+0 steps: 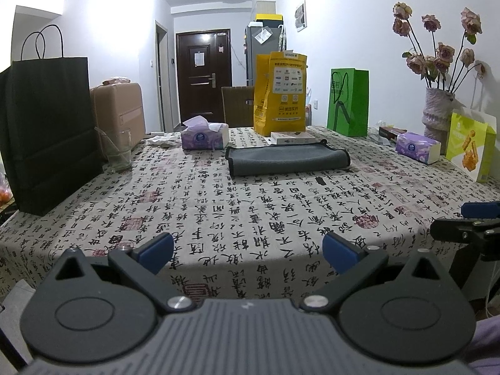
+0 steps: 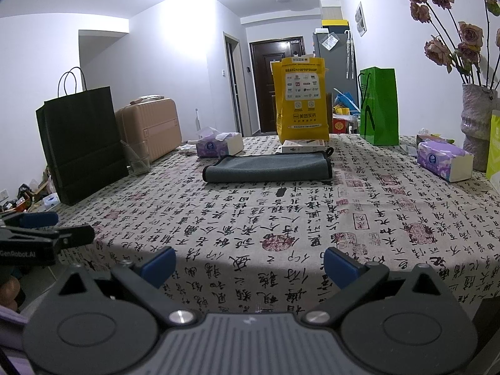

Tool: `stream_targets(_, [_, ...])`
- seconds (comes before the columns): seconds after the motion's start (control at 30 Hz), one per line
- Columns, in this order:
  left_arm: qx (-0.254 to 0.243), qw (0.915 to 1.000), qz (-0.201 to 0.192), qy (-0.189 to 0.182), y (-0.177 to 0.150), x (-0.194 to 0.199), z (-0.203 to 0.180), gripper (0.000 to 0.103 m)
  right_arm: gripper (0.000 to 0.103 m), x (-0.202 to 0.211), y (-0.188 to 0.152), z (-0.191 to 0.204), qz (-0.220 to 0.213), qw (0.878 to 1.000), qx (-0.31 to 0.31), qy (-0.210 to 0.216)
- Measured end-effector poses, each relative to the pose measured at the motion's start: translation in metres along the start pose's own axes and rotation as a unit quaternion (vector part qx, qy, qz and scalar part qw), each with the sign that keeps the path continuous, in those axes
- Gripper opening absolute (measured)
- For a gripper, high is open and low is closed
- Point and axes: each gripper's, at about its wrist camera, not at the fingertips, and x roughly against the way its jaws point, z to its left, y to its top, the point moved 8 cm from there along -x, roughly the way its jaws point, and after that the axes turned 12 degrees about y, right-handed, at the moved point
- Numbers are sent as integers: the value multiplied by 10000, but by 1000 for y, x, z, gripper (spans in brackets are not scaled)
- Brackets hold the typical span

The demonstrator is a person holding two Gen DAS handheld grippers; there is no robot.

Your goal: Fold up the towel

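Observation:
A grey towel (image 1: pixel 287 160) with dark edging lies folded flat near the far side of the table, on the calligraphy tablecloth (image 1: pixel 237 212). It also shows in the right wrist view (image 2: pixel 268 167). My left gripper (image 1: pixel 248 251) is open and empty at the table's near edge, well short of the towel. My right gripper (image 2: pixel 250 265) is open and empty, also at the near edge. The right gripper shows at the right border of the left wrist view (image 1: pixel 468 222), and the left gripper at the left border of the right wrist view (image 2: pixel 40 231).
A black paper bag (image 1: pixel 47 131) and a glass (image 1: pixel 118 151) stand at the left. Tissue packs (image 1: pixel 204 137) (image 1: pixel 417 147), a yellow bag (image 1: pixel 279 93), a green bag (image 1: pixel 348 101), a flat box (image 1: pixel 292 137), a vase of flowers (image 1: pixel 437 112) and a snack bag (image 1: pixel 470 143) line the far and right sides.

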Motion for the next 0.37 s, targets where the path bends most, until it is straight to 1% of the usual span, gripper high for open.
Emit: stream_targets(0.37, [23,10000,-1,-29,1,0,2,103,101,0,0,0,2,10000,0,4])
